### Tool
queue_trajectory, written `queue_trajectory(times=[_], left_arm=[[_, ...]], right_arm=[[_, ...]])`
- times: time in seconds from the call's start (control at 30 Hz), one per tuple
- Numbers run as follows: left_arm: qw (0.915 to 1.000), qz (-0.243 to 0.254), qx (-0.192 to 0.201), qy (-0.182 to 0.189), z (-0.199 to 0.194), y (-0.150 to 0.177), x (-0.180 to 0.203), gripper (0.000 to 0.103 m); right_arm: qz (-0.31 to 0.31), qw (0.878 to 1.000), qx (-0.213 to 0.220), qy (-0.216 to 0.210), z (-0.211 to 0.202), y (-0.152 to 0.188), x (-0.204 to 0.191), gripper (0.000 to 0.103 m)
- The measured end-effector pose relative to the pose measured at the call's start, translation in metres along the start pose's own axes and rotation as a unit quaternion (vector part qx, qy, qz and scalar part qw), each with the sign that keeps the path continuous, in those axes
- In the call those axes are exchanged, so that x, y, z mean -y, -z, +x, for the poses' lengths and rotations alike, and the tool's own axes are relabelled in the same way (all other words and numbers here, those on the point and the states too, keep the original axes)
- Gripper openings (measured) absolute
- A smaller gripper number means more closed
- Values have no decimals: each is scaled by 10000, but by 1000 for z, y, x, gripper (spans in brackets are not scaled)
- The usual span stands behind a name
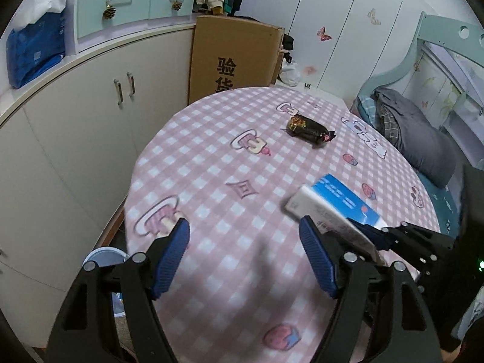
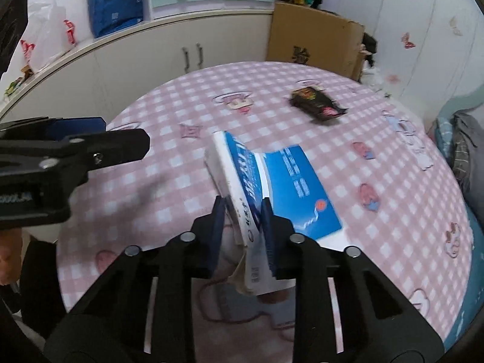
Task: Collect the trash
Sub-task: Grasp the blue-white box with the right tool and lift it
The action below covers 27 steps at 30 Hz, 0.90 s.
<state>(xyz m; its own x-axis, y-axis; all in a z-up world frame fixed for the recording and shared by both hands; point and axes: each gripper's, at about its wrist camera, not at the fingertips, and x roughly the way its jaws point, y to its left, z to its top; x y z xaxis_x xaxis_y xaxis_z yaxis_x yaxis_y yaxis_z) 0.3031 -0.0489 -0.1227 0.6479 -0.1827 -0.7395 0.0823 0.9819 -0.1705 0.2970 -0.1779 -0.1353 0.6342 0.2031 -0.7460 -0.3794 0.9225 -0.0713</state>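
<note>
On the pink checked worktop (image 1: 230, 163) our right gripper (image 2: 243, 211) pinches the blue-and-white box (image 2: 290, 181) clear for disposal; our left gripper (image 1: 245, 242) hangs open, the dark snack wrapper (image 1: 308, 128) upper right uncollected.

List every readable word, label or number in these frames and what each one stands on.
"验货": printed in black on the brown cardboard box behind the table; the second character is cut off by the table edge.
Blue and white box held in the right gripper: print too blurred to read.
Black snack wrapper: too small to read.
Blue bag on the cabinet: label unreadable.
</note>
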Motion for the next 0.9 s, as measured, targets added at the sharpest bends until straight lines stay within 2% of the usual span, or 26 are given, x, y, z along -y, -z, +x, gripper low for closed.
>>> queue_trajectory(times=[0.13,0.37,0.53,0.7,0.9], left_arm=[[9998,200,1,51,12,-14,20,73],[9980,625,44,77,48,-47,67,73],[9979,642,37,-20,82,-79,94,73],[9968,751,-47,-284,116,-98,109,73],[9983,437,-91,-364,139,-108,107,73]], right_arm=[[361,9990,228,140,-16,3,30,19],[1157,9896,523,680,-26,-1,105,19],[1652,9817,732,608,-17,-25,144,19],[1940,9752,878,612,-2,-48,164,19],[2023,9726,942,649,19,-53,169,19]])
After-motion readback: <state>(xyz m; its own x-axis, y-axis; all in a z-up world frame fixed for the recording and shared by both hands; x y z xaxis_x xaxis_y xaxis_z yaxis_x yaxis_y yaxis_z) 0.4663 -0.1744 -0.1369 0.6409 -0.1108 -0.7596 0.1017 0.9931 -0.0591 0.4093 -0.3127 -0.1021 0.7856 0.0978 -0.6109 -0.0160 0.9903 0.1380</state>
